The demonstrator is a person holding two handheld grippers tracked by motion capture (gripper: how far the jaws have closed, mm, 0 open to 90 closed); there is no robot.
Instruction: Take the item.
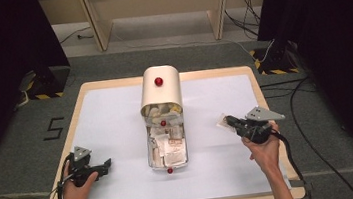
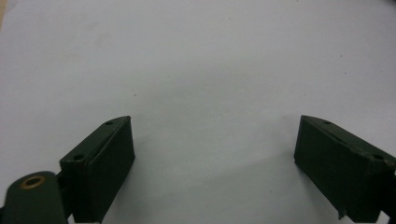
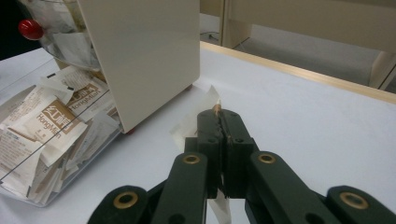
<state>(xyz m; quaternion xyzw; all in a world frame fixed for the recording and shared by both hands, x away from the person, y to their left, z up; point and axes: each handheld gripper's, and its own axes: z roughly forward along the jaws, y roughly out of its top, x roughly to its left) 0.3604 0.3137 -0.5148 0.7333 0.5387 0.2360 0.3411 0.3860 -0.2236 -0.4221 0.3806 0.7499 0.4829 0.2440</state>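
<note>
My right gripper [image 3: 219,122] is clamped on a sachet [image 3: 198,112] at frame centre; I should keep it pinched while clearing the dispenser [image 1: 160,94]. Left gripper [image 2: 212,163] idles, jaws apart.

Packet [image 3: 196,122] in right gripper [image 3: 219,111]: the jaws are covering most of it; only a pale corner and a strip below are showing, print unreadable. In the high view it is appearing too small to identify [image 1: 224,121]. Clear drawer [image 3: 28,196] is running off the left and bottom edges of the right gripper view. Cream box [image 3: 140,51] is getting cropped at the top. Sachets [image 1: 167,148] in the high view are blurring together; labels illegible.
</note>
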